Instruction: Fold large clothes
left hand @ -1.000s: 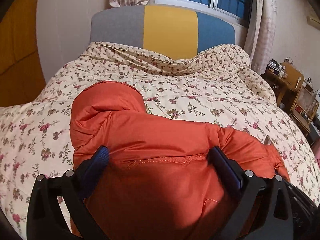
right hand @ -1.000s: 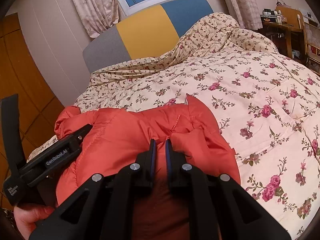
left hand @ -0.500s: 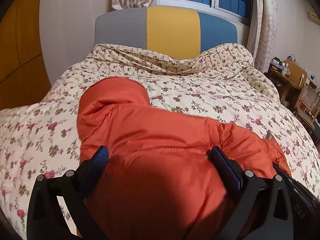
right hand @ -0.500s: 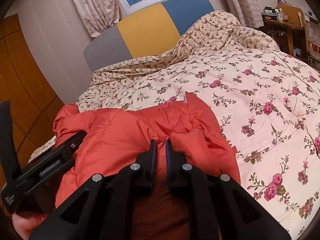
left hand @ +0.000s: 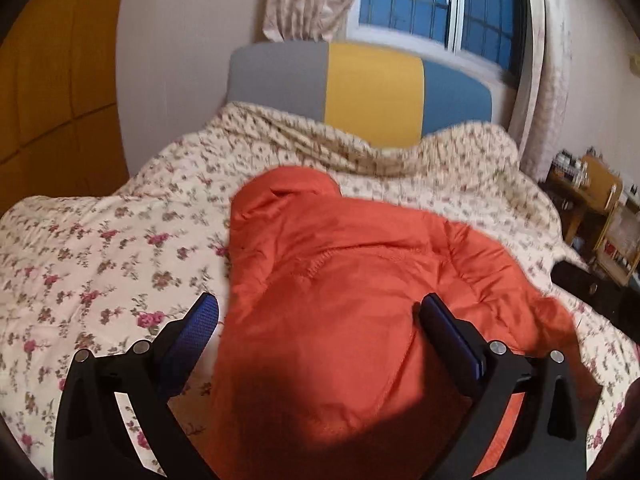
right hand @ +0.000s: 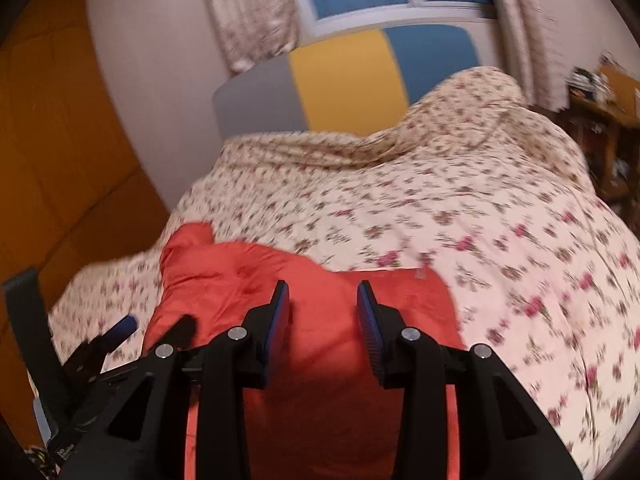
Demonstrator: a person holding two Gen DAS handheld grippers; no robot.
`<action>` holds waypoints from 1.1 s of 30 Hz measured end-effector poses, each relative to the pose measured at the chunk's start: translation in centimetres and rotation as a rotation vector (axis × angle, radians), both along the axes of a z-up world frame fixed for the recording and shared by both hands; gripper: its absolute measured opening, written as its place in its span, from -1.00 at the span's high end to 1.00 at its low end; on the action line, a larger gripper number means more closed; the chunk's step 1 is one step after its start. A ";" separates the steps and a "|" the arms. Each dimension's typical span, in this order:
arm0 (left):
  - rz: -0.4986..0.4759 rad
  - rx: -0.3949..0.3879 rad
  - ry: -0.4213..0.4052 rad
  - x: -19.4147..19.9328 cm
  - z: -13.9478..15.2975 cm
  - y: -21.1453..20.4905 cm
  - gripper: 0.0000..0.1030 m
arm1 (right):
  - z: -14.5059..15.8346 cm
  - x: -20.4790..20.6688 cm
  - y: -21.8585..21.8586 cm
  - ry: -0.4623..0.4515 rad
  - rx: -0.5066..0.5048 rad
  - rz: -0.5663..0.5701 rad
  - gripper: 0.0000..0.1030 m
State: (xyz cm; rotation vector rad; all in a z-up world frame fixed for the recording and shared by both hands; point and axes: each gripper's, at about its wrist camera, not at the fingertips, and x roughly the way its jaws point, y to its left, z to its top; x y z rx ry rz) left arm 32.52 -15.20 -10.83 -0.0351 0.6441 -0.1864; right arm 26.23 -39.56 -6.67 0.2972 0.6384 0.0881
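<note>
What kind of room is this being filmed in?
Most likely a home bedroom: a bed with a floral quilt and a grey, yellow and blue headboard, a curtained window behind it, and an orange jacket lying on the quilt.

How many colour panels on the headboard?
3. Side by side on the headboard: grey left, yellow middle, blue right; the floral quilt hides their lower edges.

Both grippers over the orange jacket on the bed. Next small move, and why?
Probably lift the right gripper clear. Its jaws are opening, the pads no longer pinching the orange jacket, which lies bunched on the floral quilt. The left gripper is open too, so nothing is held; then regrasp an edge.
</note>
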 end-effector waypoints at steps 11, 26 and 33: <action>-0.023 -0.106 0.109 3.1 -2.7 0.0 -0.94 | -6.5 5.2 -0.5 0.115 -0.035 -0.012 0.37; -0.032 -0.112 0.040 2.2 -3.4 0.0 -0.94 | -7.2 4.3 -1.2 0.059 0.024 -0.038 0.30; -0.052 -0.092 0.016 -0.2 -3.0 0.6 -0.94 | -6.6 2.3 -0.6 0.029 -0.016 -0.073 0.22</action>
